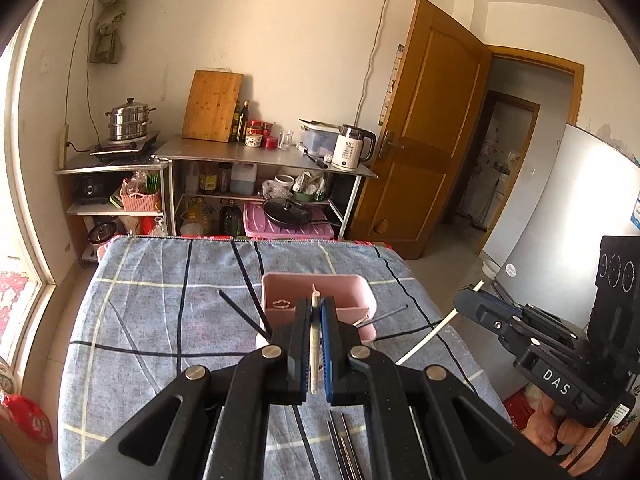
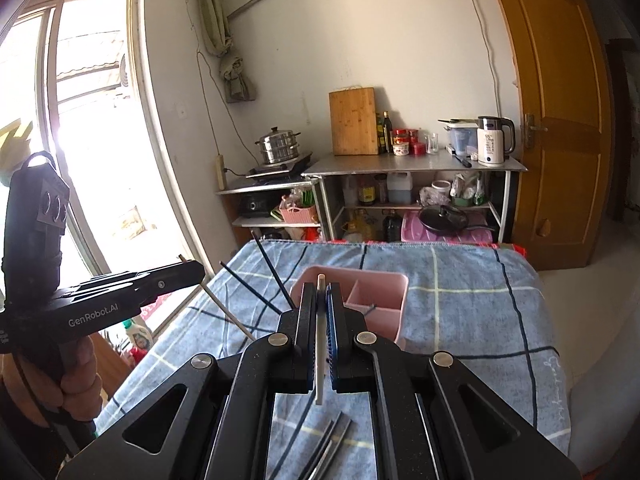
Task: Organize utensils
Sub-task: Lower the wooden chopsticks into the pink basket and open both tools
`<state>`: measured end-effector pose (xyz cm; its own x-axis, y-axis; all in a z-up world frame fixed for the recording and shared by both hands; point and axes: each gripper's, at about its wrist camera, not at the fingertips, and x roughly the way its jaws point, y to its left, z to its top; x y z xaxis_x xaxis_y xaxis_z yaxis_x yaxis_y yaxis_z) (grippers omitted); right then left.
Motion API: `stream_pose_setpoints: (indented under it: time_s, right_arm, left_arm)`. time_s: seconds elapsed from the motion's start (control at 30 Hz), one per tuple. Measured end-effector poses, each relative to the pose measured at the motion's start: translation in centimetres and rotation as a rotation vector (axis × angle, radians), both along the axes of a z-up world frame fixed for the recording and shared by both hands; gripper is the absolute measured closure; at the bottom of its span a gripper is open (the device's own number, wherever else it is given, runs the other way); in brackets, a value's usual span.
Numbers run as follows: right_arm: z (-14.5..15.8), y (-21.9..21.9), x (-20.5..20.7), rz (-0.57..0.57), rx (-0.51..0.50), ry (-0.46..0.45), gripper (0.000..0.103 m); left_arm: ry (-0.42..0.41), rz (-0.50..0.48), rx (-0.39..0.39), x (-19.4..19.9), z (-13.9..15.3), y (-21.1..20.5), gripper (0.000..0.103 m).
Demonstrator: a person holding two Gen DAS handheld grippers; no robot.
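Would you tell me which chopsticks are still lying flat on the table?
The grey metal chopsticks nearest the cameras; black chopsticks stand in the pink holder.

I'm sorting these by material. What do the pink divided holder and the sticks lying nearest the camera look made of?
The pink divided holder looks like matte moulded plastic: uniform colour, rounded corners, thin walls. The grey sticks nearest the camera look like brushed metal, probably steel, from their dull sheen, though they are partly hidden.

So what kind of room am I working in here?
Most likely a small home kitchen or kitchen-dining room. A steel shelf unit along the wall carries a cutting board, an electric kettle and a steamer pot on a cooktop, and a fridge stands beside the wooden door.
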<state>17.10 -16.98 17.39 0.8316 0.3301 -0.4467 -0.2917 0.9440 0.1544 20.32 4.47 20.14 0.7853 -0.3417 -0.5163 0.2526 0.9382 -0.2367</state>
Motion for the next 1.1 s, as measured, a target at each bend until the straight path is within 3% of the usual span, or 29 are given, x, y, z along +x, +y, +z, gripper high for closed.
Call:
stream_pose_setpoints:
  time_s: [0.23,0.53,1.1]
  right_arm:
    - [1.4,1.4,2.7,-0.005,0.032,-0.057,0.098]
    - [0.8,2.0,4.7,-0.038,0.016,-0.090,0.098]
    - [-4.1,2.8,6.1,-0.010,-0.038,0.067,0.098]
  left_arm:
    - [-0.054,0.022,0.003,3.0,2.0,0.4,0.098]
    - [-0.053,0.036,-0.009,5.6,0.2,0.6,0.098]
    - [0.048,0.034,0.019,6.8,-5.4,0.4,0.098]
